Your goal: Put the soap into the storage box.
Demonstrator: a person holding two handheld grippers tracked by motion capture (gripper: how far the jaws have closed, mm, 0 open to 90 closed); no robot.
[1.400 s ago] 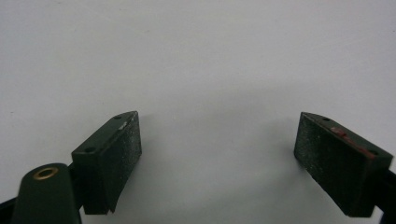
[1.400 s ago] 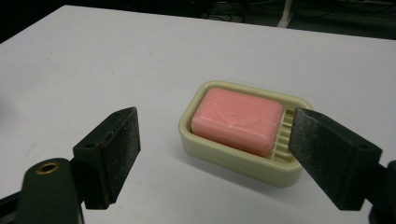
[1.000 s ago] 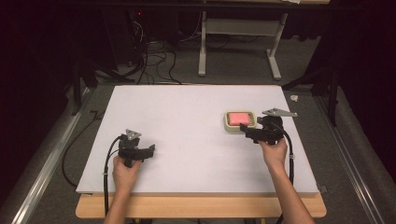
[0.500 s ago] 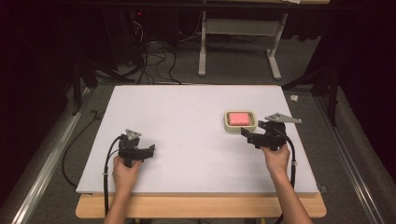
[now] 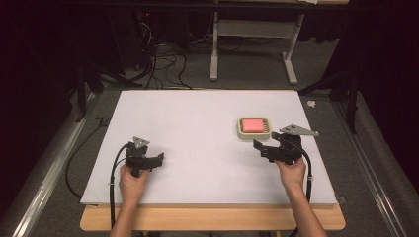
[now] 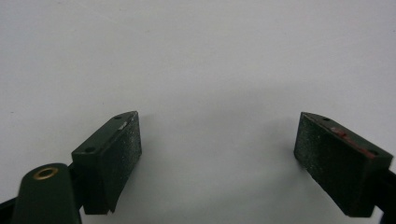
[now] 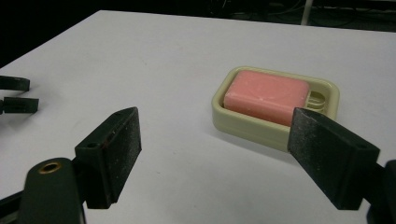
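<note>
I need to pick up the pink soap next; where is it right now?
In the high view, the pink soap lies in the cream dish on the table's right half, just beyond the open right tongs.

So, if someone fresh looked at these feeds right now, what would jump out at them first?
Most likely the pink soap bar lying in its cream soap dish, the one spot of colour on the right half of the white table. Next, the right gripper, jaws open, sits just short of the dish on the person's side, while the left gripper, also open, rests over bare table far to the left.
</note>
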